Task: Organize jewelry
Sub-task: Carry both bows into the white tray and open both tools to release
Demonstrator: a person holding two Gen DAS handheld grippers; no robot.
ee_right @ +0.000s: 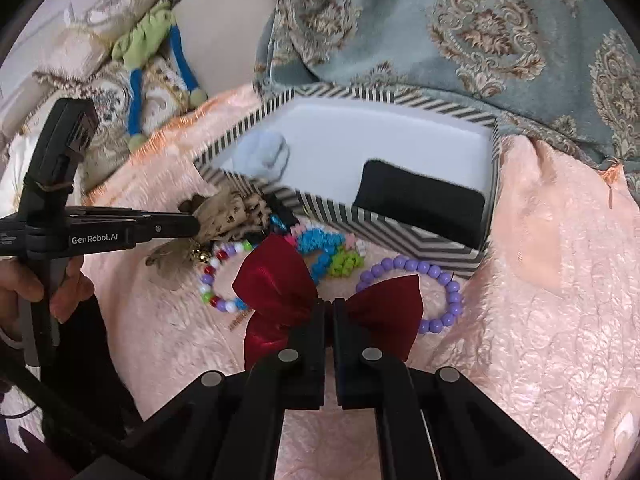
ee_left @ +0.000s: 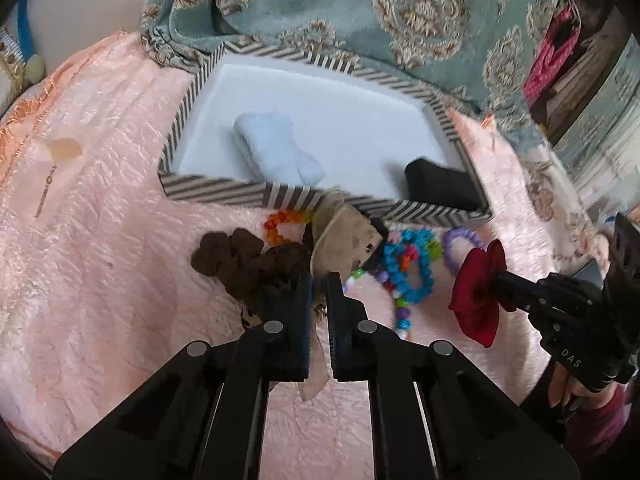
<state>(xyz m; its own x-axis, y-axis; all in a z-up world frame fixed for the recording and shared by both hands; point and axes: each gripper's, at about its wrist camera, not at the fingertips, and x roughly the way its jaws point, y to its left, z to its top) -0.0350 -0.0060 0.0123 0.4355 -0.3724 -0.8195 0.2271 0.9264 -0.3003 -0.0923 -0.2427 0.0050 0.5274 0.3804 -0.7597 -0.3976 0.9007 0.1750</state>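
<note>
Right tongs (ee_right: 329, 312) pinch red bow (ee_right: 280, 280) before striped box (ee_right: 392, 228).

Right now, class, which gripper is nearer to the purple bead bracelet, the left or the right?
Right. The right gripper, shut on the red bow, sits just beside the purple bracelet. The left gripper is farther off, across the bead pile, shut on a beige bow.

Your left gripper (ee_left: 319, 280) sits at the frame's lower centre with fingers nearly together, while your right gripper (ee_right: 329, 306) is pinched tight, both reaching level from opposite sides.
</note>
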